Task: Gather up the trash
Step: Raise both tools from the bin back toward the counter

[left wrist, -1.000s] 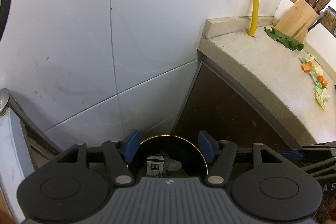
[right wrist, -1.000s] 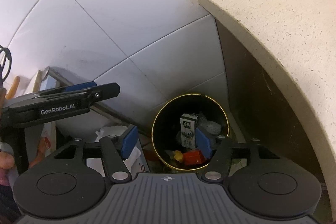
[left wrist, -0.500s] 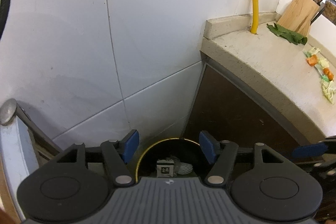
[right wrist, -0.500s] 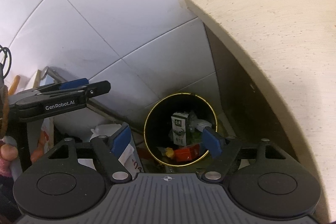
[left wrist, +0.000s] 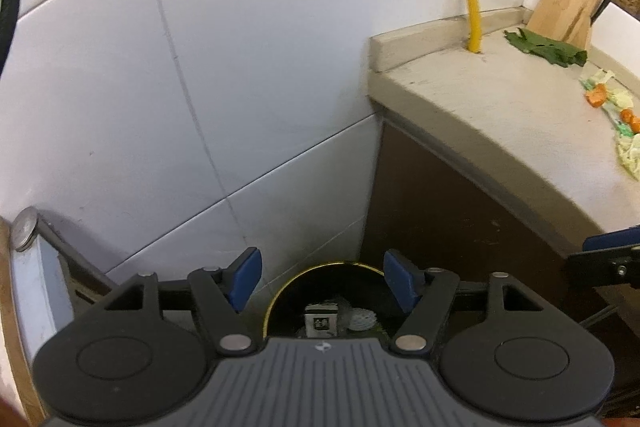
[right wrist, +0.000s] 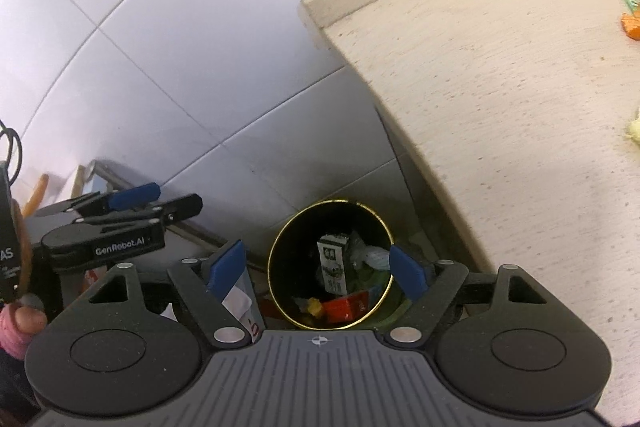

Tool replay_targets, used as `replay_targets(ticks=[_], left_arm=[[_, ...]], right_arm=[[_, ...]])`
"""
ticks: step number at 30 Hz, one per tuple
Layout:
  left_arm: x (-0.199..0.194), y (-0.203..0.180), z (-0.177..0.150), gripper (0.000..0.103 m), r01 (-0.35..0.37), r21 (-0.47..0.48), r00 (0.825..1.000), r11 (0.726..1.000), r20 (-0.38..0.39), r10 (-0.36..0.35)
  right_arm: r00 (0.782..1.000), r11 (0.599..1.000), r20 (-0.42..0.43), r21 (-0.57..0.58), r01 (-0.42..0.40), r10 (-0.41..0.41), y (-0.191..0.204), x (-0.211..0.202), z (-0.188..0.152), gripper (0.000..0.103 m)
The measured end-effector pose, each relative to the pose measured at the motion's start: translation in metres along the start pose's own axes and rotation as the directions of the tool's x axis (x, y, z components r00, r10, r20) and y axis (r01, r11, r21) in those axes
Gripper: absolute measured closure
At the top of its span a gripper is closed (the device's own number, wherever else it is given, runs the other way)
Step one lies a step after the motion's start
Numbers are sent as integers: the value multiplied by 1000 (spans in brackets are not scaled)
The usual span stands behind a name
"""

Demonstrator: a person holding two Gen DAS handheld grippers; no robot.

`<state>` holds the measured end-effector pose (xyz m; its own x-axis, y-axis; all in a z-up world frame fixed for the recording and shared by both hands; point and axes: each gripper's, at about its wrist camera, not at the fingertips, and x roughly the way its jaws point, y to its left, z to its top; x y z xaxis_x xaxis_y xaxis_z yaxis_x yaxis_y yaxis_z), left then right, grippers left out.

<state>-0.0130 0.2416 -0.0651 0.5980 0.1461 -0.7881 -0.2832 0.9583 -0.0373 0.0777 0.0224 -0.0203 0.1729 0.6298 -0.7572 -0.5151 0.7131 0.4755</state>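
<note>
Left-wrist view. The left gripper (left wrist: 322, 281), a black two-finger tool with blue pads, has its jaws spread wide and holds nothing; it hangs over the round black waste bin with a gold rim (left wrist: 280, 291), which stands on the floor in the corner between the white tiled wall (left wrist: 200, 87) and the dark cabinet front (left wrist: 460, 211). To the right and higher lies the speckled beige stone worktop (left wrist: 500, 115). On it, well apart from the gripper, are the remaining scraps: a dark green leaf (left wrist: 546, 47) beside the wooden knife block (left wrist: 566, 11), and a strip of pale cabbage and orange carrot trimmings (left wrist: 618, 119), whose long axis runs away from the camera near the view's right edge.

Right-wrist view. The right gripper (right wrist: 318, 271) is likewise wide and empty, framing the same bin, in which a small white carton (right wrist: 333, 263) and a red wrapper (right wrist: 346, 307) already lie. The worktop fills the right of this view, with the leaf at the upper right and an orange trimming (right wrist: 632, 25) at the edge.

Judgement: the scraps lie up and to the right of both grippers; the right gripper appears nearer, so the next pick probably falls to it.
</note>
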Motion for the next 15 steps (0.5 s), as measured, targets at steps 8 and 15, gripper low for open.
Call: replay_targets(ticks=[8,15], left_arm=[[-7,-45,17,36,44,52,999,998,21,-45],[-8,-85,34,36,87,126,995,988,36,-92]], right_arm=[[997,1000,78,15,-20,19,-20,-33,5,18],[987,1000,161,16,-9,6,-39,-66,6,17]])
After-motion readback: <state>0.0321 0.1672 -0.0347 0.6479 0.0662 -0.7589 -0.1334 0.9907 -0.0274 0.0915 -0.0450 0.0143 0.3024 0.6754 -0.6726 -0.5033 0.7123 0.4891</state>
